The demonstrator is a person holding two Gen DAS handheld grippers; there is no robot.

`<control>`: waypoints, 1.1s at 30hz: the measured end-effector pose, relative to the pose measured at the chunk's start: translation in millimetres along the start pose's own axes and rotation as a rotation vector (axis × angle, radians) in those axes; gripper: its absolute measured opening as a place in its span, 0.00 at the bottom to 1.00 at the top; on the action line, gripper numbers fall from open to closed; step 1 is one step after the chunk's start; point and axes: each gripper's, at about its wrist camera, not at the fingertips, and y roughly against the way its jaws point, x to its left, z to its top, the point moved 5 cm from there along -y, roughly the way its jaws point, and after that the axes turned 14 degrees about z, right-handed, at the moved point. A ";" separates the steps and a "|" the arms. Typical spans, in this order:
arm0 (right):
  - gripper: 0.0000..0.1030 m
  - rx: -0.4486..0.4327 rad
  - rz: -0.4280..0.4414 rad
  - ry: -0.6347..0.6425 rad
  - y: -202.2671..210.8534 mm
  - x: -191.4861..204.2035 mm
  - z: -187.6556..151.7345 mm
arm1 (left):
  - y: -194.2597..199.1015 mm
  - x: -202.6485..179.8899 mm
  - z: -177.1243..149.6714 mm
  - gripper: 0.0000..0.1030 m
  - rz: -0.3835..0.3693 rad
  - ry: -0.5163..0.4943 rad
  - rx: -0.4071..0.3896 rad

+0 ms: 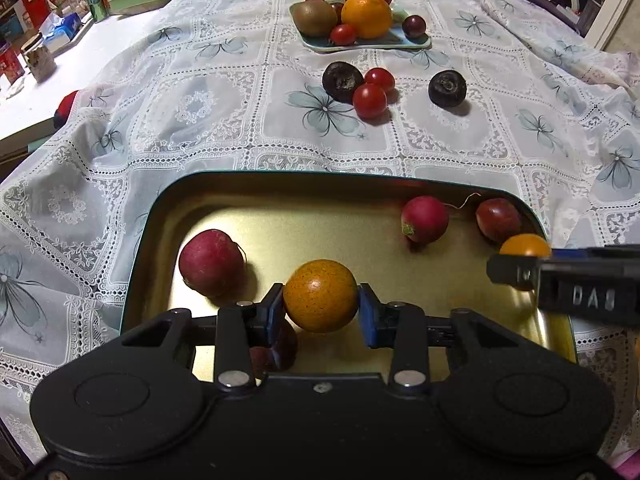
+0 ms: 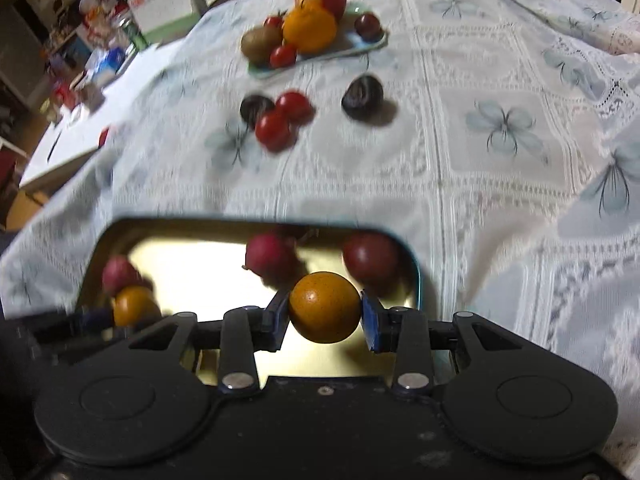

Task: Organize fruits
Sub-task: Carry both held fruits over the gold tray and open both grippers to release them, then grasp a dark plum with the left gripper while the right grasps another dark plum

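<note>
My left gripper [image 1: 320, 304] is shut on a speckled orange fruit [image 1: 320, 295] above the near side of the gold tin tray [image 1: 280, 220]. My right gripper [image 2: 325, 314] is shut on a second speckled orange fruit [image 2: 324, 307] above the tray's right end [image 2: 414, 280]; it also shows in the left wrist view [image 1: 525, 245]. In the tray lie red radishes [image 1: 211, 262] [image 1: 425, 219] and a dark red fruit [image 1: 498, 219]. Another dark red fruit [image 1: 280, 350] lies partly hidden under my left fingers.
A light blue plate [image 1: 400, 43] at the far side holds an apple, an orange, a kiwi and small red fruits. Two black fruits [image 1: 342, 81] [image 1: 447, 88] and two cherry tomatoes [image 1: 370, 100] lie on the lace cloth between. Clutter lines the left edge.
</note>
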 end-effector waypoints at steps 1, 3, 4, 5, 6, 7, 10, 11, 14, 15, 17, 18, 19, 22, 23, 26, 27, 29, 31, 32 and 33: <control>0.37 0.003 0.003 0.011 -0.4 1.3 -4.1 | -0.5 -0.2 -0.3 0.45 0.004 -0.002 0.001; 0.37 0.003 0.003 0.026 -0.9 3.3 -10.6 | -0.4 -0.6 -0.8 0.45 0.017 -0.007 -0.004; 0.37 0.002 0.005 0.033 -0.8 4.3 -13.2 | -0.1 -0.8 -0.8 0.45 0.025 -0.012 -0.007; 0.37 0.001 0.008 0.041 -0.7 5.6 -14.8 | 0.0 -1.1 -0.9 0.45 0.031 -0.017 -0.010; 0.37 0.001 0.010 0.047 -0.7 6.4 -16.2 | 0.0 -1.4 -0.9 0.46 0.034 -0.022 -0.010; 0.38 0.001 0.009 0.050 -0.5 7.3 -17.7 | 0.0 -1.8 -0.9 0.46 0.035 -0.026 -0.010; 0.39 -0.023 -0.002 0.063 2.3 9.0 -17.5 | 0.6 -2.4 -1.3 0.46 0.034 -0.029 -0.010; 0.40 -0.033 -0.006 0.068 4.1 9.6 -16.9 | 1.3 -2.5 -1.4 0.46 0.034 -0.028 -0.013; 0.40 -0.045 -0.005 0.084 6.1 11.9 -16.2 | 3.0 -2.7 -1.9 0.46 0.029 -0.029 -0.016; 0.40 -0.041 -0.005 0.087 5.5 12.4 -16.8 | 3.3 -2.7 -2.2 0.46 0.026 -0.031 -0.015; 0.40 -0.031 0.000 0.084 4.0 12.3 -17.8 | 4.1 -2.1 -3.0 0.46 0.026 -0.030 -0.015; 0.40 -0.027 0.003 0.080 3.1 12.1 -18.3 | 4.2 -1.7 -3.3 0.46 0.026 -0.030 -0.016; 0.40 -0.023 0.004 0.078 2.3 12.2 -19.0 | 4.3 -1.3 -3.6 0.46 0.028 -0.029 -0.017; 0.40 -0.015 0.004 0.071 -0.1 11.1 -19.9 | 5.3 0.2 -4.0 0.46 0.027 -0.022 -0.016; 0.40 -0.013 0.007 0.066 -0.5 10.7 -20.5 | 5.8 0.8 -4.0 0.46 0.025 -0.021 -0.013; 0.40 -0.008 0.013 0.062 -1.2 10.8 -21.5 | 6.3 2.4 -3.1 0.46 0.013 -0.013 -0.003; 0.40 -0.009 0.014 0.063 -1.1 11.0 -21.5 | 6.2 2.9 -2.8 0.46 0.009 -0.012 0.000; 0.40 -0.010 0.016 0.065 -0.9 11.7 -21.9 | 6.3 4.0 -1.8 0.46 0.006 -0.009 0.007; 0.40 -0.006 0.020 0.068 -0.8 12.6 -22.3 | 6.1 4.9 0.1 0.46 0.002 -0.009 0.013; 0.40 -0.004 0.022 0.067 -0.6 13.0 -22.1 | 6.2 5.4 1.4 0.46 0.001 -0.008 0.014; 0.40 -0.004 0.024 0.068 -0.4 13.3 -21.8 | 6.6 5.7 2.8 0.46 0.000 -0.008 0.013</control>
